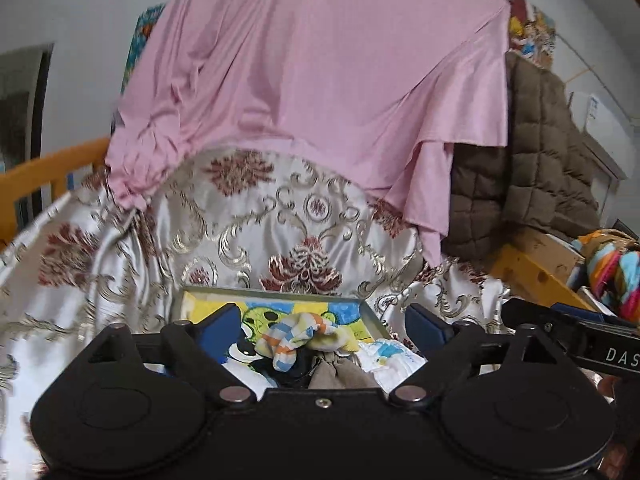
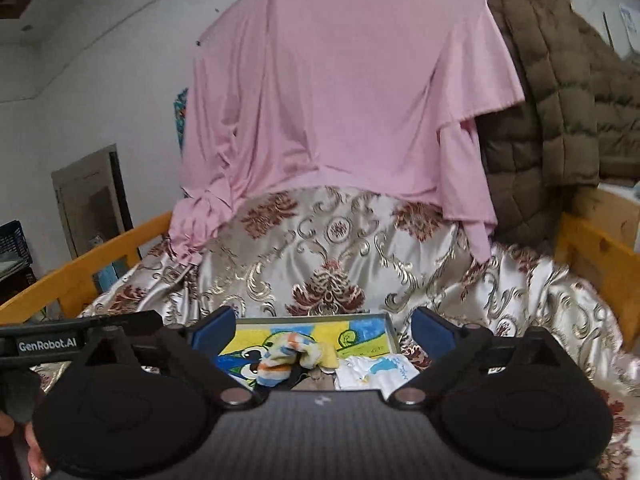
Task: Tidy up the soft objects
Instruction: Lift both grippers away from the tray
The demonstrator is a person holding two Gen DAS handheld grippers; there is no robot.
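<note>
A grey tray [image 1: 370, 314] [image 2: 391, 330] with a cartoon-printed liner rests on the patterned bedspread. In it lie a bundle of striped socks [image 1: 294, 338] [image 2: 288, 356], a beige cloth [image 1: 338, 374], a dark item and a white printed garment [image 1: 394, 360] [image 2: 376, 372]. My left gripper [image 1: 324, 326] hovers open above the tray, blue pads apart, nothing between them. My right gripper [image 2: 322, 330] is likewise open over the same tray, holding nothing. In the left wrist view the right gripper's body shows at the right edge.
A pink sheet [image 1: 320, 88] [image 2: 344, 100] hangs over the back of the bed. A brown quilted jacket [image 1: 536, 152] [image 2: 560, 100] hangs to its right. Orange wooden bed rails [image 1: 44, 176] [image 2: 596, 252] run along both sides. Colourful fabric [image 1: 616, 276] lies at far right.
</note>
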